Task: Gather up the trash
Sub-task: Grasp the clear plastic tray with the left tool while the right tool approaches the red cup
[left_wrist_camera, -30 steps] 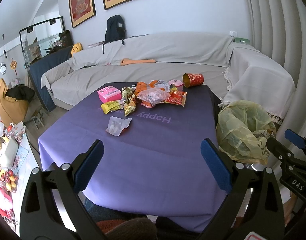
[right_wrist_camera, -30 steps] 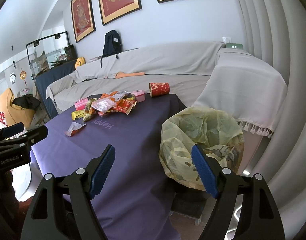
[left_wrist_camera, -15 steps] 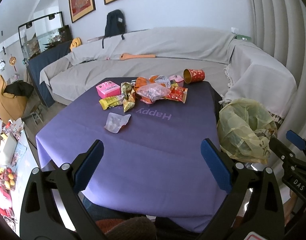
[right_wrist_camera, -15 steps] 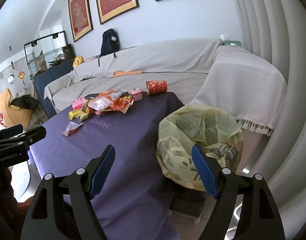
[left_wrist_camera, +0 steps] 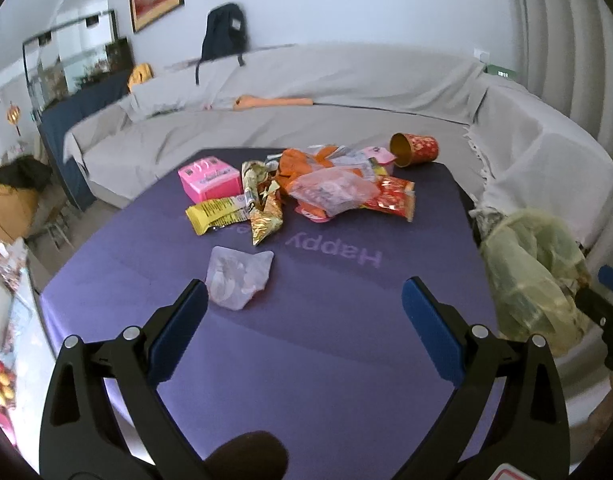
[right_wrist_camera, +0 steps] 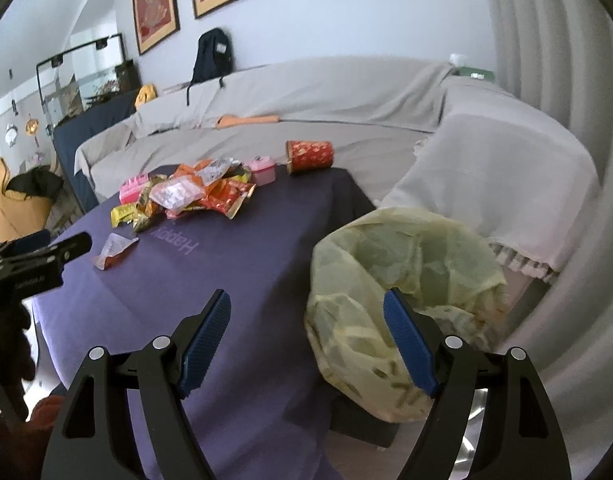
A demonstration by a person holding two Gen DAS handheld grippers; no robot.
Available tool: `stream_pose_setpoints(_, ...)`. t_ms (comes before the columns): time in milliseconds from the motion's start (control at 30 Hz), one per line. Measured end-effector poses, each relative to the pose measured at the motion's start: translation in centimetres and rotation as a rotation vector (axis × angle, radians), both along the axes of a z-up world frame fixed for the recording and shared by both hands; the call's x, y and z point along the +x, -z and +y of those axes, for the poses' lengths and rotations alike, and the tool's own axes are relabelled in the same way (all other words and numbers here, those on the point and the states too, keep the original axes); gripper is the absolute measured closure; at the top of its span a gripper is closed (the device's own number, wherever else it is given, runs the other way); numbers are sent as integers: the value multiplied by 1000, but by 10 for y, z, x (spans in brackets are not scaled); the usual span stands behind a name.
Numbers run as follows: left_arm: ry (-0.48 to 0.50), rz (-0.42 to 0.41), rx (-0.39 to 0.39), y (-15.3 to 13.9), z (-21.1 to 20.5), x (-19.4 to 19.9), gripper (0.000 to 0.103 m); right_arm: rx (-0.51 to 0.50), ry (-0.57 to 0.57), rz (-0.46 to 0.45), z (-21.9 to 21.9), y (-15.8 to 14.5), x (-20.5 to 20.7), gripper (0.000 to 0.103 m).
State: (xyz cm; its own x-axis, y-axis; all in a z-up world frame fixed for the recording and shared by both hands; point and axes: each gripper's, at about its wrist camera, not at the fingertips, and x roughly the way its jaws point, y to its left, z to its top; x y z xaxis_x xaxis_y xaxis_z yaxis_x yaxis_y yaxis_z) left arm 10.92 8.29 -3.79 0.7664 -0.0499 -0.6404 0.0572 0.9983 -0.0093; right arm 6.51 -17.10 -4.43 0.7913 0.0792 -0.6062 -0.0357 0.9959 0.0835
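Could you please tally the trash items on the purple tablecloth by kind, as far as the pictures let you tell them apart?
Paper cup: 1, red, lying on its side
Pink boxes: 2, a big one and a small one
Clear empty wrapper lying apart: 1
Yellow snack wrapper: 1
Gold foil wrappers: 2 at least
Other piled wrappers: overlapping, no sure count
Total: 7 distinct items plus the pile

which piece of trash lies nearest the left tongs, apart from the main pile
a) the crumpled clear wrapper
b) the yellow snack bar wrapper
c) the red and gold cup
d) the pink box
a: the crumpled clear wrapper lies alone on the purple tablecloth just ahead of the open left tongs, while the cup, pink box and yellow wrapper sit farther back with the pile.
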Motion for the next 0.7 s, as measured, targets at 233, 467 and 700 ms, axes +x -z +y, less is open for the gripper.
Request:
stream_pose_setpoints(233,-31,66,-139,17,53,49,9,-12,-103,56,31,6,52,28)
stream_pose_setpoints(467,-128,103,-233,20,100,72,9,-28,-316,-2,38,-35,152,28)
stream_pose_setpoints(700,-86,247,-258,30,111,91,9,-10,-234,94,27,-22,179,28)
